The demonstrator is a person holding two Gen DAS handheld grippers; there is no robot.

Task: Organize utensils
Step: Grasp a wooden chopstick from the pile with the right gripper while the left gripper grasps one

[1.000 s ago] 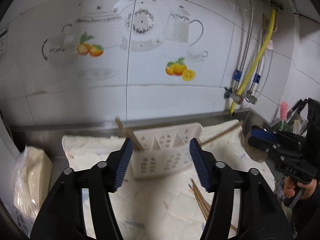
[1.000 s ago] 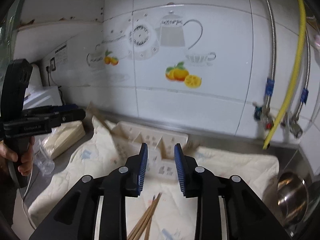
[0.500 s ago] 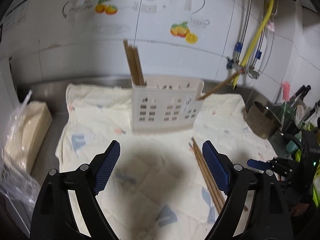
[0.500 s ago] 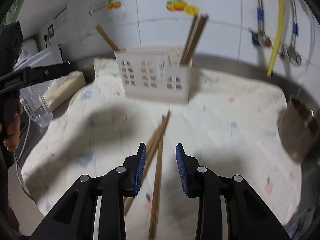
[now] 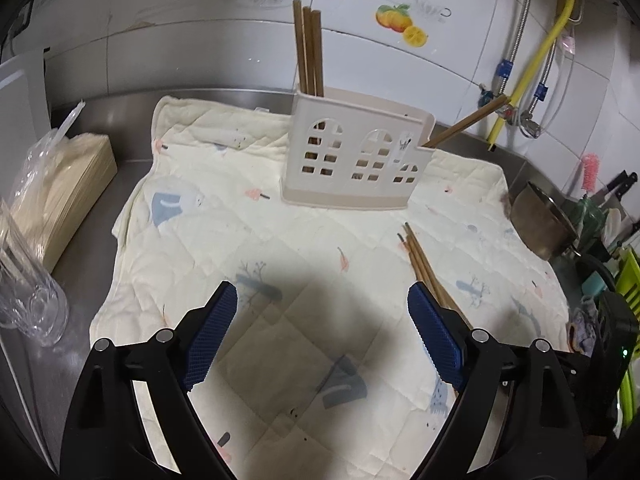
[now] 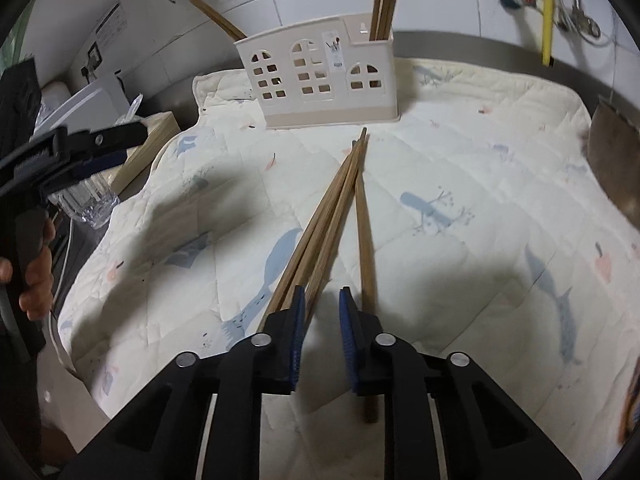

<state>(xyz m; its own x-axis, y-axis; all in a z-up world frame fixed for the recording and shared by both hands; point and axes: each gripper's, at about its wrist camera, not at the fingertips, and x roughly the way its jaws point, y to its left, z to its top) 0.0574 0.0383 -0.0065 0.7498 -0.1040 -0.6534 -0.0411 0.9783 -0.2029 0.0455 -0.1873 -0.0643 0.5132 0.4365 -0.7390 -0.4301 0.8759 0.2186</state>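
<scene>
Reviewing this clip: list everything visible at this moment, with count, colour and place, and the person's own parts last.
Utensil holder: one, cream plastic with window cut-outs, at the back of the cloth.
Chopsticks in holder: three upright at one end, brown; one more leaning out at the other end.
Loose chopsticks: about four, brown, lying on the cloth in front of the holder.
Quilted cloth: one, cream with blue prints, covering the steel counter.
Metal bowl: one, beside the cloth.
Clear glass: one, at the counter edge.
Yellow hose: one, on the tiled wall.
Left gripper: open wide, above the cloth.
Right gripper: narrowly open, over the loose chopsticks.
</scene>
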